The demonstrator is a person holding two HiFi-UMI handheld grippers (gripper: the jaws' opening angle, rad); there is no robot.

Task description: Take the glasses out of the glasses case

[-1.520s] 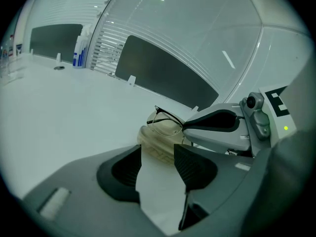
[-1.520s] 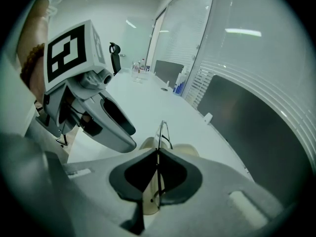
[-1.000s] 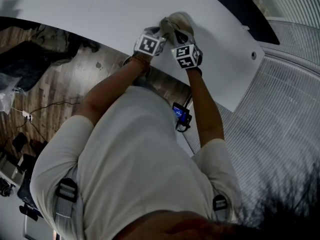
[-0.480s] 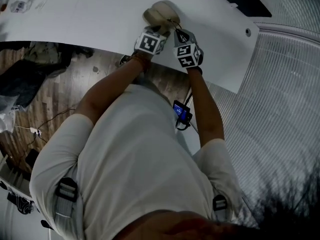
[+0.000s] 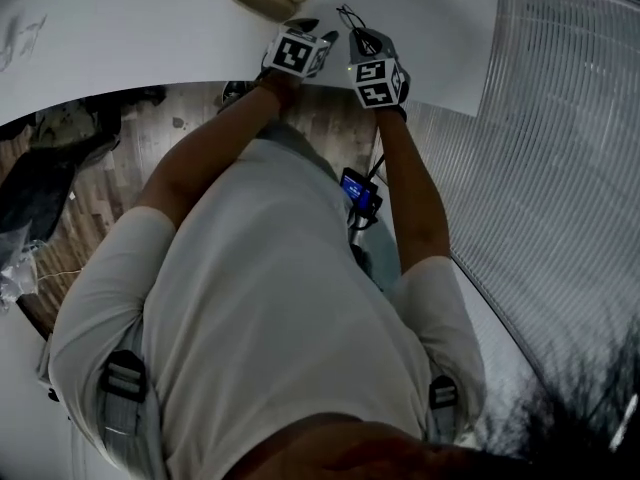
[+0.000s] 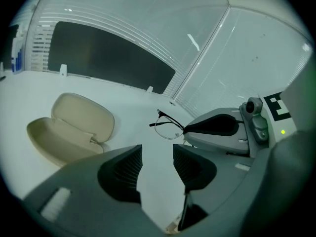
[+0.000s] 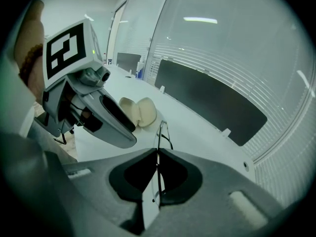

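Glasses (image 6: 168, 127) were out of the case (image 6: 74, 127), pinched in the R claw (image 7: 157, 152) over the white bench (image 6: 123, 88). In the L gripper view they sat just right of the case and apart from it.

R gripper view showed the grip best. The jaws were all but together w/ one thin temple arm clamped btwn the pads, and the rest of the frame stuck out past the tips.

L gripper view gave what that one couldn't. It showed a dark wire frame w/ a clear lens, seen side-on at the R claw's tip. It also showed the beige case lying open on the bench, lid tipped back. No view settled whether the glasses touched the bench.

L claw (image 6: 157, 159) had its jaws apart, bare bench showing btwn the pads, gripping nothing. It was near the case but not touching it.

Head view gave the layout only. Both claws were side by side at the bench's near edge, w/ the case beyond the L claw and the glasses mere thin dark lines ahead of the R claw. It alone took in the person's arms, pale shirt (image 5: 270, 308) and wood floor (image 5: 120, 198).

A dark panel (image 6: 108, 53) ran along the bench's far side in both gripper views.
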